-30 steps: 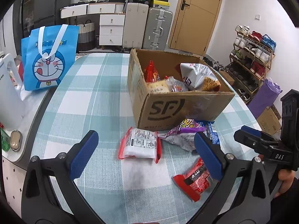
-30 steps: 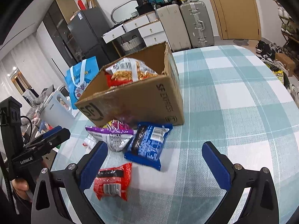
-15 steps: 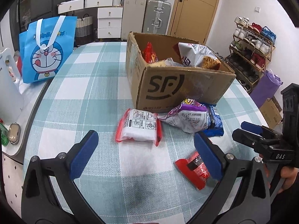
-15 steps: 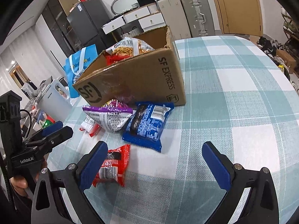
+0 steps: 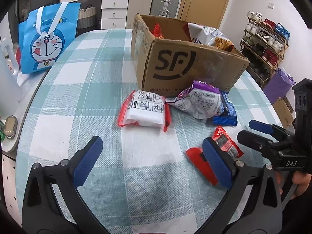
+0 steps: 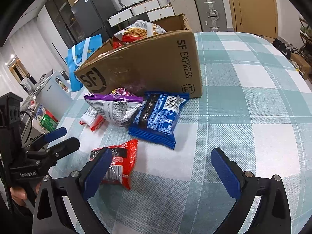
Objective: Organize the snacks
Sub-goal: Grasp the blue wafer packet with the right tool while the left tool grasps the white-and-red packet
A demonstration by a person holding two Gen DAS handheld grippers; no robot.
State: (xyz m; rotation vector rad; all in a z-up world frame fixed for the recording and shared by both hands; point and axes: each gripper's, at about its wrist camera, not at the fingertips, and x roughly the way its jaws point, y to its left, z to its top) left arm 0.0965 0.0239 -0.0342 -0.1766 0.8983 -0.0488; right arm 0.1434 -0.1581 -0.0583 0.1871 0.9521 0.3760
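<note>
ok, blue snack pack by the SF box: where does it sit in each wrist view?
Left wrist: blue snack pack sits right of centre, mostly hidden behind the purple bag, in front of the box's right corner.
Right wrist: blue snack pack sits at centre, in full view, its top edge against the box.
Shared landmark: the SF cardboard box.
</note>
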